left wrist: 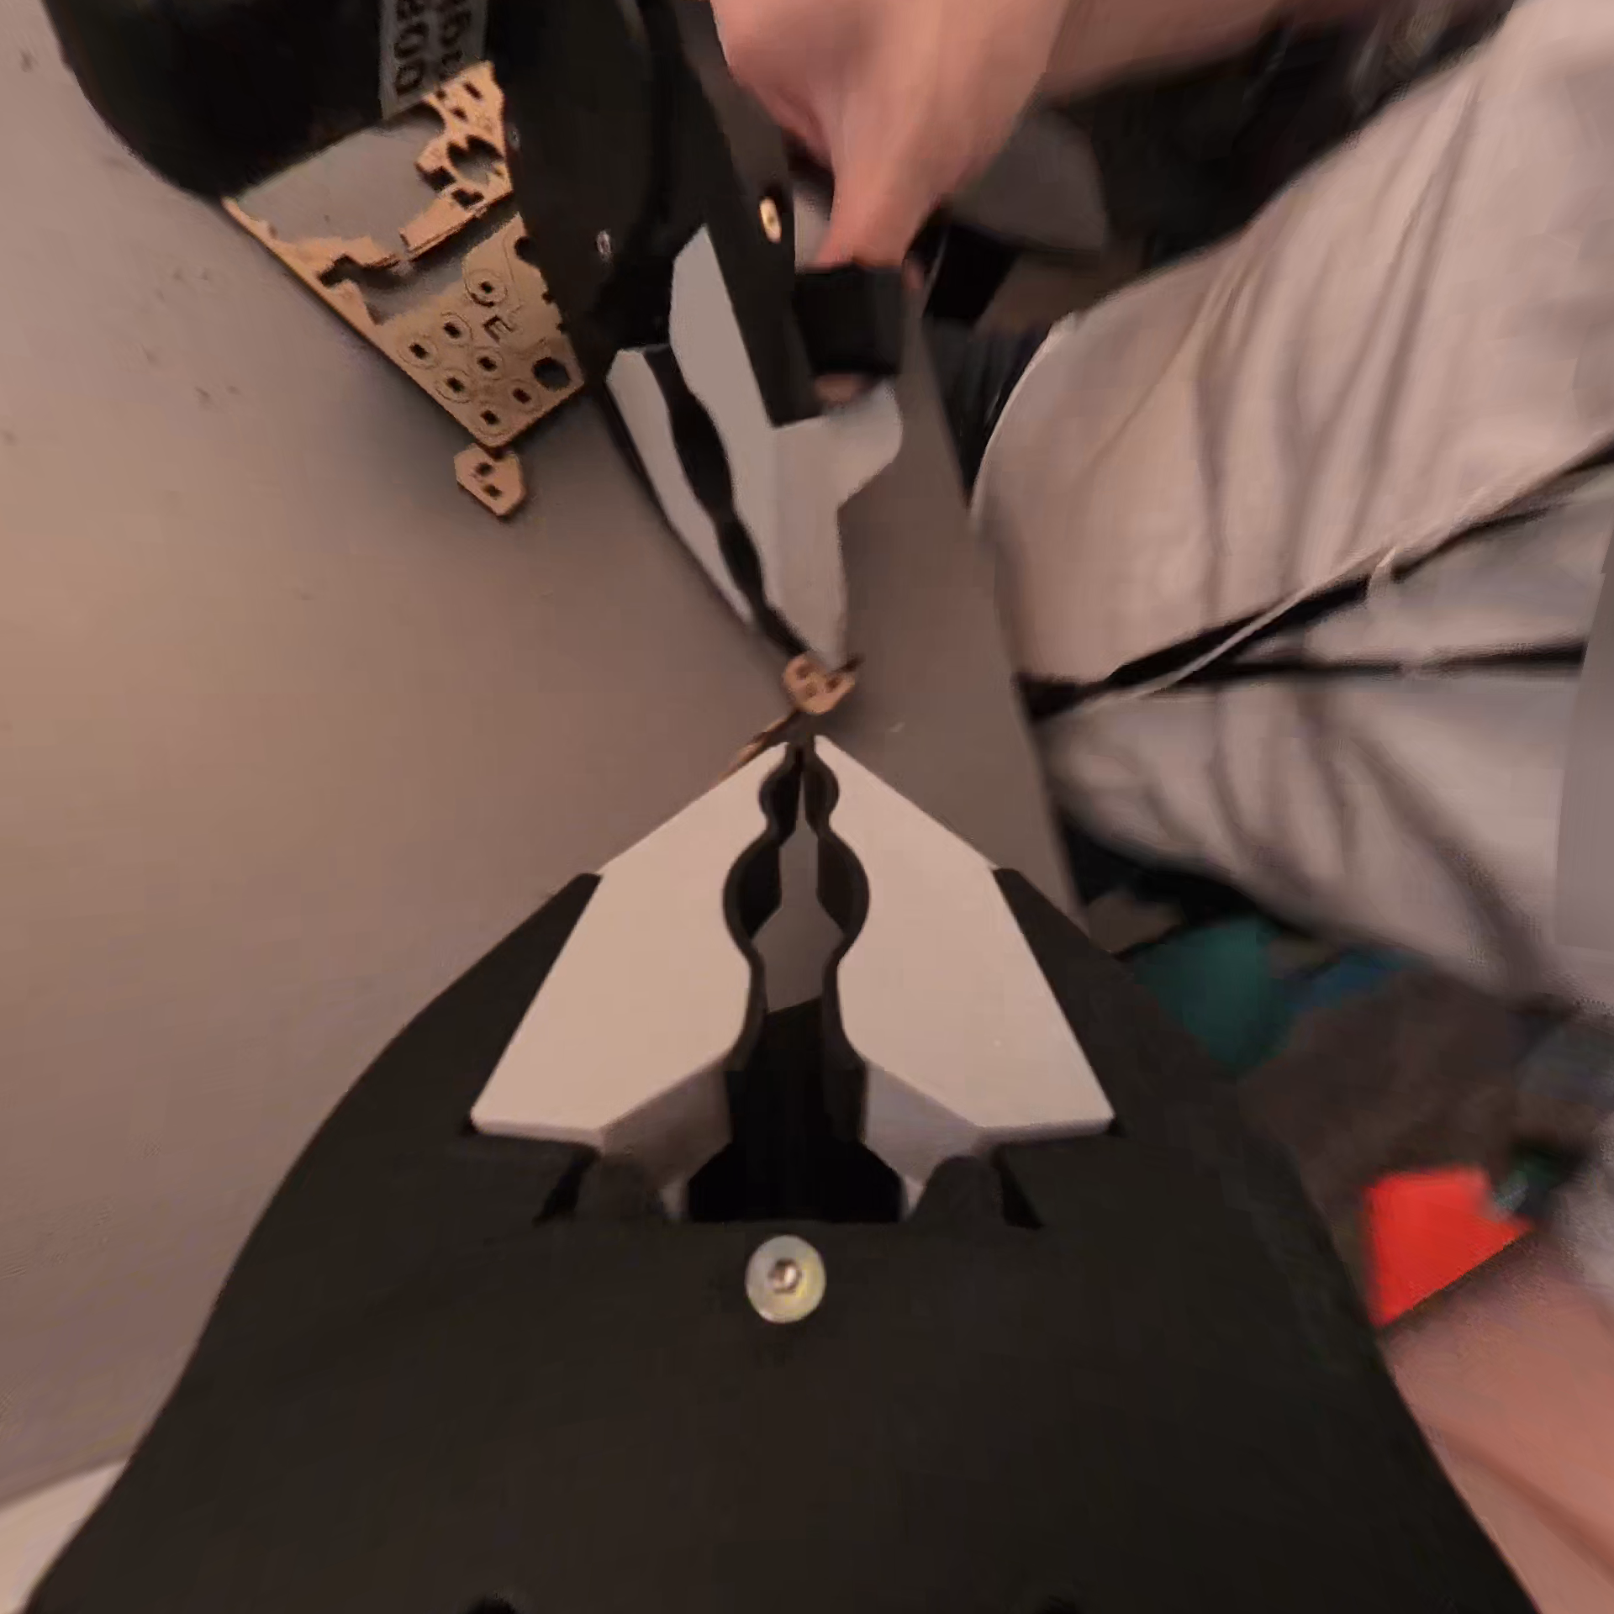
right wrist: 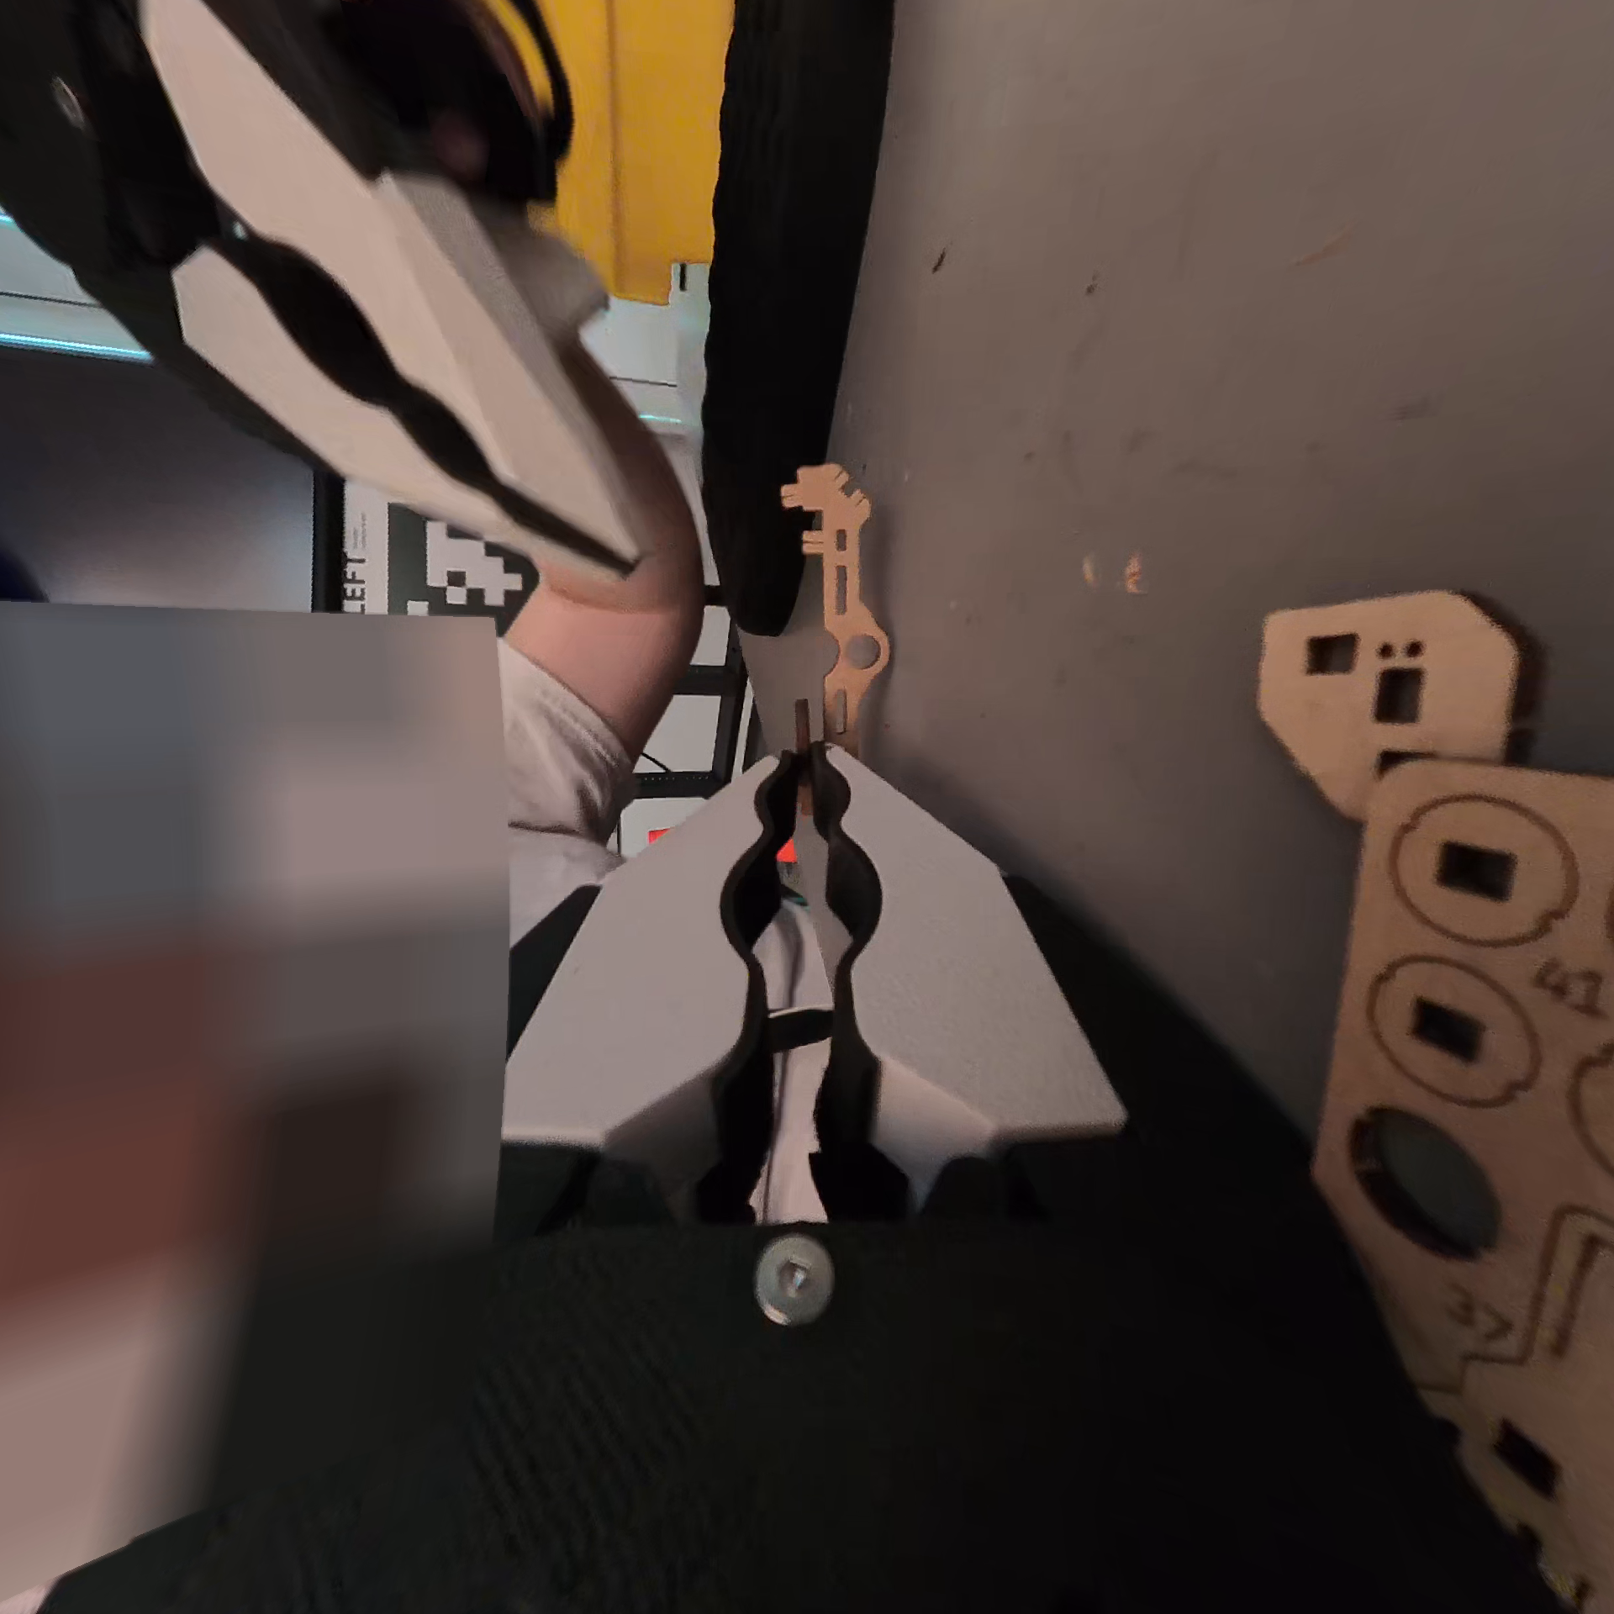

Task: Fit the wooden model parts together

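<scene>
In the left wrist view my left gripper (left wrist: 799, 753) is shut, and a thin wooden sliver (left wrist: 762, 738) seen edge-on sticks out at its tips. My right gripper (left wrist: 817, 653) reaches down from above and is shut on a small wooden part with holes (left wrist: 817, 686), which sits just above the left tips, almost touching the sliver. In the right wrist view my right gripper (right wrist: 808, 753) pinches that small part (right wrist: 802, 723) edge-on. The left gripper (right wrist: 624, 559) shows blurred at upper left, shut. A long slotted wooden strip (right wrist: 843, 611) lies on the grey table (right wrist: 1179, 349) just beyond.
A partly emptied wooden parts sheet (left wrist: 454, 297) and a small loose piece (left wrist: 491, 476) lie at upper left. Two more wooden sheets (right wrist: 1389, 681) (right wrist: 1485, 1048) lie at the right. The table edge (left wrist: 978, 664) runs close by, with a person in white cloth (left wrist: 1310, 524) beyond.
</scene>
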The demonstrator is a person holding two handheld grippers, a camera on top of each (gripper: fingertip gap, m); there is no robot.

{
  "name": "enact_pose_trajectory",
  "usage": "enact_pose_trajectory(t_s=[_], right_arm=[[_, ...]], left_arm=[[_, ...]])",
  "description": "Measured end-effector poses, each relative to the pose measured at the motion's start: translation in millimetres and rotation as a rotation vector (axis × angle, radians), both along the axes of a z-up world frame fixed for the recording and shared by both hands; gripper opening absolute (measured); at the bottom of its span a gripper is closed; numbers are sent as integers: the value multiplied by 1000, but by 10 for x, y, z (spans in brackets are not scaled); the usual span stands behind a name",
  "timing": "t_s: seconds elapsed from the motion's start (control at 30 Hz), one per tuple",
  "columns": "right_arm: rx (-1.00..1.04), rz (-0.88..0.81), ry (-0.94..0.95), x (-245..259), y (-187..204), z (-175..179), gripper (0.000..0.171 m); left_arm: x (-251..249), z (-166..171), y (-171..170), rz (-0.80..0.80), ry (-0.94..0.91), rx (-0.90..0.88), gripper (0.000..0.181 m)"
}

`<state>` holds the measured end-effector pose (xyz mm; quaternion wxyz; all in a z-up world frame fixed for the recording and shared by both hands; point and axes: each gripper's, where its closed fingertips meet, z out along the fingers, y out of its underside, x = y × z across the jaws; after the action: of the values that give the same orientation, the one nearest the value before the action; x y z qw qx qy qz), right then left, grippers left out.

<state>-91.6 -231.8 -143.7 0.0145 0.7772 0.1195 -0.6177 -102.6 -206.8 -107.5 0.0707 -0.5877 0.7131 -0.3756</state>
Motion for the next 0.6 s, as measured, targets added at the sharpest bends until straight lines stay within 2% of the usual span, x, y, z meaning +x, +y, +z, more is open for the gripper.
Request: enact_pose_trajectory(t_s=[0.1, 0.17, 0.27, 0.4, 0.47, 0.6], right_arm=[[9, -19, 3, 11, 23, -5, 1], [10, -37, 12, 12, 29, 7, 1], [18, -25, 30, -1, -32, 33, 1], [19, -18, 68, -60, -131, 67, 1], [8, -4, 80, -100, -190, 63, 1], [12, 21, 70, -167, -236, 49, 1]], left_arm=[[51, 131, -245, 280, -63, -296, 0], [92, 118, -339, 466, -119, -418, 0], [-16, -172, -332, 697, -73, -337, 0], [-76, -260, -359, 847, -112, -297, 9], [-82, -313, -382, 892, -121, -340, 13], [-50, -260, -434, 927, -187, -424, 9]])
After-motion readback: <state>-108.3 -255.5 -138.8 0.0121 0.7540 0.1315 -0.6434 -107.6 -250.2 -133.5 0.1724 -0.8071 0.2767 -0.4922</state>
